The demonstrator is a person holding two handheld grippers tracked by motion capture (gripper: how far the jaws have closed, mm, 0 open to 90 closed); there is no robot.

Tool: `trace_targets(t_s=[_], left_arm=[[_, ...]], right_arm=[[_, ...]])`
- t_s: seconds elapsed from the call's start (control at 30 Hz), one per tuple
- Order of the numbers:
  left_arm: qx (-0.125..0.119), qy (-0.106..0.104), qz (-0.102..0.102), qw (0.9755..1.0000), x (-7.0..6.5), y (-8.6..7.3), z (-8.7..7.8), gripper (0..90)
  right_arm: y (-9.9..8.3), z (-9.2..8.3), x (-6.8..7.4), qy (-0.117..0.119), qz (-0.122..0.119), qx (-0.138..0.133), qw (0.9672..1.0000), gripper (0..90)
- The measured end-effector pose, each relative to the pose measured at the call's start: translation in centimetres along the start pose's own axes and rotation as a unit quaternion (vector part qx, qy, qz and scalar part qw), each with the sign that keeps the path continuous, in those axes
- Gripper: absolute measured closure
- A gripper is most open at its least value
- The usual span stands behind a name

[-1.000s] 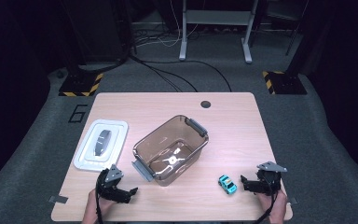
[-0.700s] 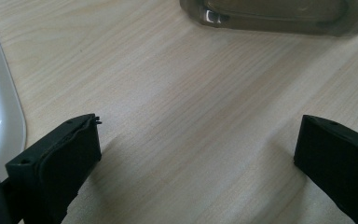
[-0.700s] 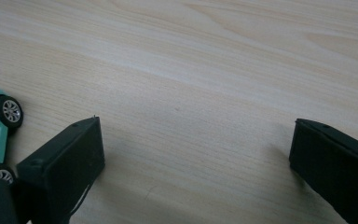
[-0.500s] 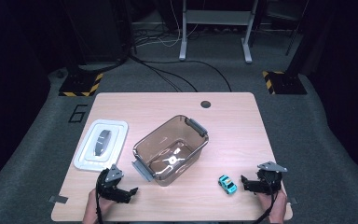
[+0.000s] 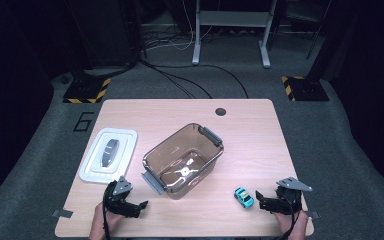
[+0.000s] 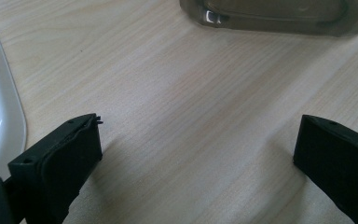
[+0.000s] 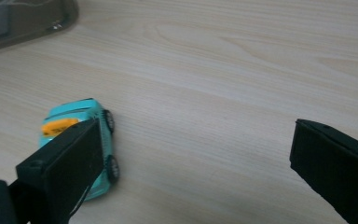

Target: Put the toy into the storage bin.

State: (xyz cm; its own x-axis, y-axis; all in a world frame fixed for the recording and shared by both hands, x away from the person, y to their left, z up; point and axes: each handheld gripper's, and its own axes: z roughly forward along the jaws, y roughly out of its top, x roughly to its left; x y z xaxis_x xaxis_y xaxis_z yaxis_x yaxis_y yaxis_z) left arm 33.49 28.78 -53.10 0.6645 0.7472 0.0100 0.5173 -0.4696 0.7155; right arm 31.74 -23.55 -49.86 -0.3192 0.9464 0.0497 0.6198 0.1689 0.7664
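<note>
Turquoise toy car orange-roofed up close, both grippers' fingers spread, empty.

In our right gripper view, the jaw at eight o'clock hides part of the toy car; the tub is cropped at eleven o'clock.

The table looked like pale matt wood-grain laminate. The tinted bin was glossy clear plastic, the white lid smooth plastic, the toy car shiny, probably plastic; both grippers' jaws were matt black.
</note>
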Motion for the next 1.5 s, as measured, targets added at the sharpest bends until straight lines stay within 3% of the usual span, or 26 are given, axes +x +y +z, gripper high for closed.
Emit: trace_targets(t_s=[0.23,0.67,1.17,1.5], left_arm=[[-0.003,-0.003,0.0,1.0,-0.1,0.0,0.0,1.9],[-0.003,-0.004,-0.001,1.0,-0.1,0.0,0.0,2.1],[0.0,-0.002,0.0,1.0,0.0,0.0,-0.1,2.4],[-0.001,0.003,-0.002,1.0,0.0,0.0,0.0,2.5]], right_arm=[[0.7,-0.9,2.2,0.025,-0.011,-0.001,0.9996,2.6],[0.0,0.7,5.0,0.049,-0.034,0.02,0.998,13.0],[-0.1,2.2,6.0,0.047,-0.043,0.039,0.9972,35.9],[-0.5,2.5,6.0,0.047,-0.046,0.037,0.9972,49.7]])
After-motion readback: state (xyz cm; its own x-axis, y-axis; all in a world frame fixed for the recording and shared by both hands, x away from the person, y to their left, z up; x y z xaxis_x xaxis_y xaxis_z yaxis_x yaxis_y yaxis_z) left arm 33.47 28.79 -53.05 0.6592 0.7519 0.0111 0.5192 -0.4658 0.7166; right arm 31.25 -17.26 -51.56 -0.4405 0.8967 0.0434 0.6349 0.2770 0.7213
